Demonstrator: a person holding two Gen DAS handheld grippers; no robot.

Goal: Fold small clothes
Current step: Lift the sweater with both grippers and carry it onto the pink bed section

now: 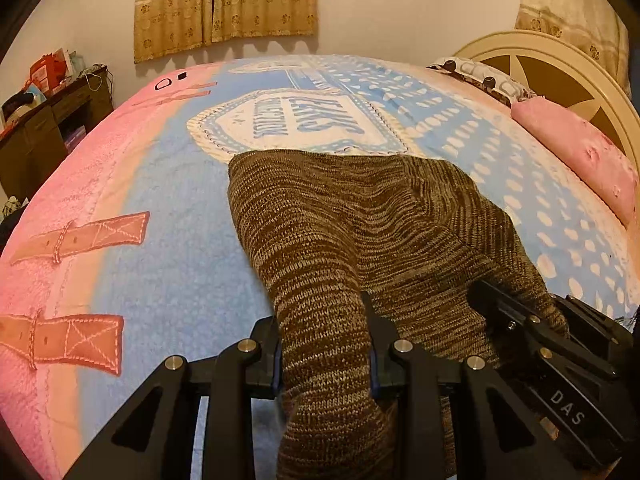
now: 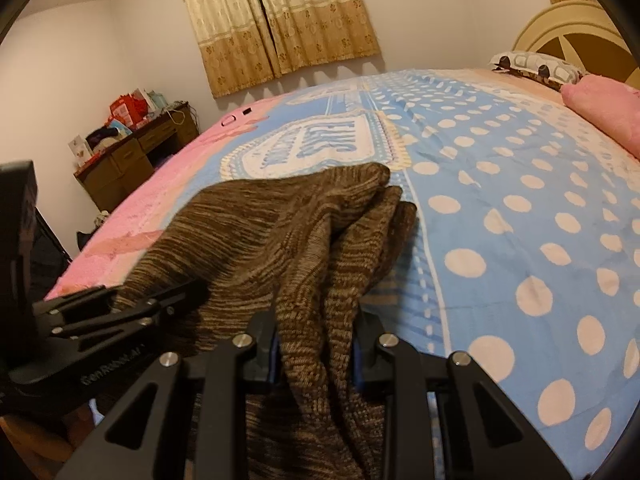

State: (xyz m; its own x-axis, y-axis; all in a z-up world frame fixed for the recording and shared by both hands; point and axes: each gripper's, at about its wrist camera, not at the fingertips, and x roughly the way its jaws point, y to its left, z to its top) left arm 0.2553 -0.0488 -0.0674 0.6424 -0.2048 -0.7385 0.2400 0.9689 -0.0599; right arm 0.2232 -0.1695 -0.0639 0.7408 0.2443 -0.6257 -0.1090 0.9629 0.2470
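A brown marled knit garment (image 1: 360, 216) lies on the bed, stretched from both grippers toward the bed's middle. My left gripper (image 1: 325, 340) is shut on a bunched fold of its near left part. My right gripper (image 2: 316, 344) is shut on a gathered fold of its near right part (image 2: 304, 240). The right gripper also shows in the left wrist view (image 1: 532, 320), close at the right. The left gripper shows in the right wrist view (image 2: 120, 312) at the left, lying on the knit. The garment's near edge hangs below the fingers, out of sight.
The bed cover (image 1: 160, 208) is blue, pink and white. A pink pillow (image 1: 580, 164) and a patterned pillow (image 1: 480, 76) lie by the headboard (image 1: 560, 64) at right. A cluttered wooden desk (image 2: 132, 156) stands at left under the curtains (image 2: 280, 20).
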